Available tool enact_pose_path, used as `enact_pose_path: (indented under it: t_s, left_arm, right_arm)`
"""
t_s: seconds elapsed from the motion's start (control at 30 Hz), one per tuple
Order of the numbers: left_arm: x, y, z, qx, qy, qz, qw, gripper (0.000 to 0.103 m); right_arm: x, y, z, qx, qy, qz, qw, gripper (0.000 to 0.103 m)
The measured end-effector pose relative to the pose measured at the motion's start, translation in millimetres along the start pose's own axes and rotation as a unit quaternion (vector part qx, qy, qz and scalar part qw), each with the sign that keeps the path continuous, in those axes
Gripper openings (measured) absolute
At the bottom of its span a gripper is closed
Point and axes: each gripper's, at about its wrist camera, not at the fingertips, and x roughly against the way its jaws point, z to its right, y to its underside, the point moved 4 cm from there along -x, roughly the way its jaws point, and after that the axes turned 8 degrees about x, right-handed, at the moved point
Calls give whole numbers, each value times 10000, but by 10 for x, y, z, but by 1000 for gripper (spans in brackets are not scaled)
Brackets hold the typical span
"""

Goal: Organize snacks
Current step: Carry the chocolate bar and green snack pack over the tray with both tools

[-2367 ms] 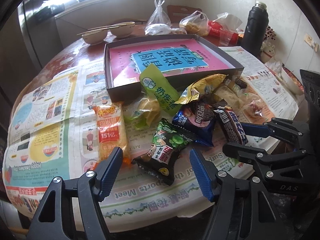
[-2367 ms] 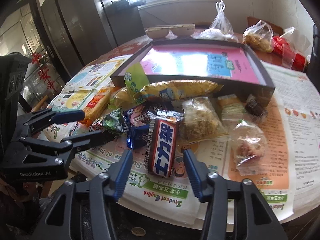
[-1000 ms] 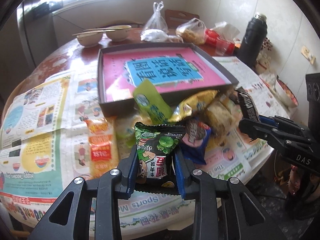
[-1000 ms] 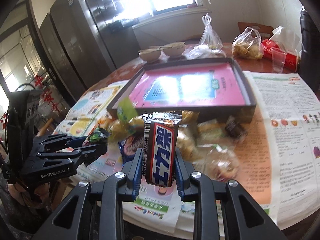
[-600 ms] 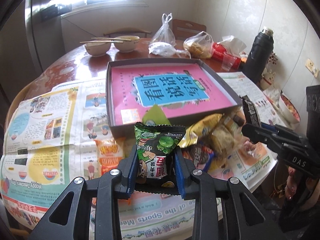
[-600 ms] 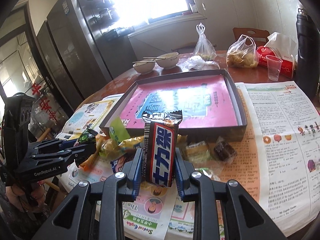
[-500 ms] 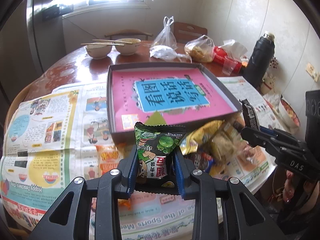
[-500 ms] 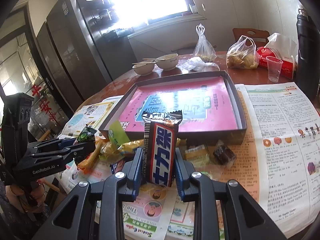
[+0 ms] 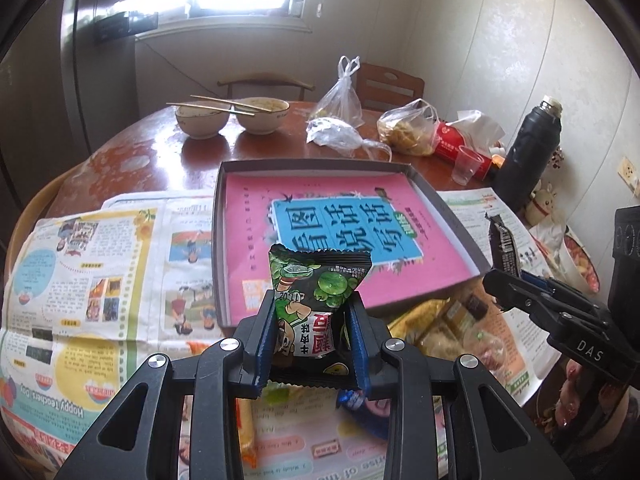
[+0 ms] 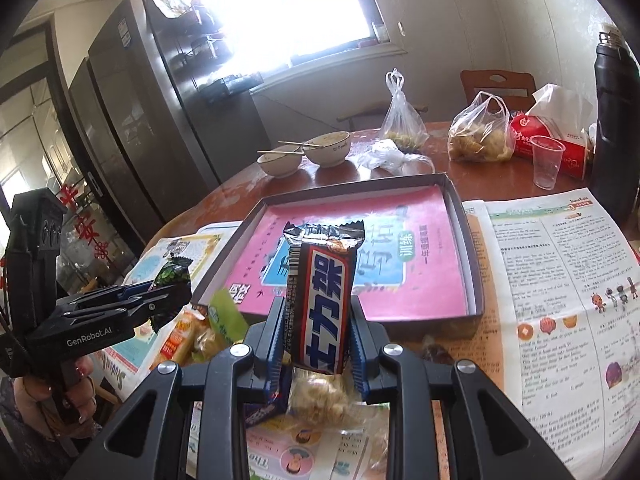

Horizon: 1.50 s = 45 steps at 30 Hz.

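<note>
Between your right gripper's (image 10: 316,346) pads, the bar (image 10: 322,304) reads "士力架" in white on blue. Off to its left, your other gripper's (image 10: 168,292) body says "GenRobot.AI". From your left gripper (image 9: 312,334), the one to its right (image 9: 504,280) is marked "DAS". Ahead of it, the box (image 9: 448,208) holds a pink book (image 9: 348,232) titled "看图说话写话". The newspaper (image 9: 60,400) to its lower left reads "Happy Teachers' Day".

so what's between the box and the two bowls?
Nothing: bare wooden tabletop between the box and the bowls, clearest in the left wrist view.
</note>
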Motion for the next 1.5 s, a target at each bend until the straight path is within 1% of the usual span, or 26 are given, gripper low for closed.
enact_pose_path:
  t_s: [0.27,0.4,0.6,0.73,0.83,1.13,1.37,1.5]
  left_arm:
    - [-176,-169,42,13,-2,4,10000,34]
    - [-287,-229,20,32,-44,-36,10000,34]
    - [-478,-314,-82,202,-82,-144,9997,34]
    - [-603,-347,-123,304,-74,-210,9993,34]
    - [-692,-365,-140,336,-138,-221,9991,34]
    - [-919,-357,-226,517,-145,-370,9979,34]
    - [-1006,-337,-219,481,-212,-402,9978,34]
    - [-1044,-324,-220,475,-236,-438,9976,34]
  right_arm:
    - [-120,-116,185,-45,158,1,9999,29]
    - [-168,-190,316,-75,316,42,9995,29]
    - [-235,-282,501,-137,424,108,9989,29]
    - [-322,-298,627,-227,508,76,9984,29]
    - [-390,-289,684,-232,573,31,9981,29]
    - [-596,-181,787,-276,667,-228,9971,29]
    - [-703,-129,805,-166,816,-359,9959,29]
    - [-773,-91,813,-167,830,-458,9954,29]
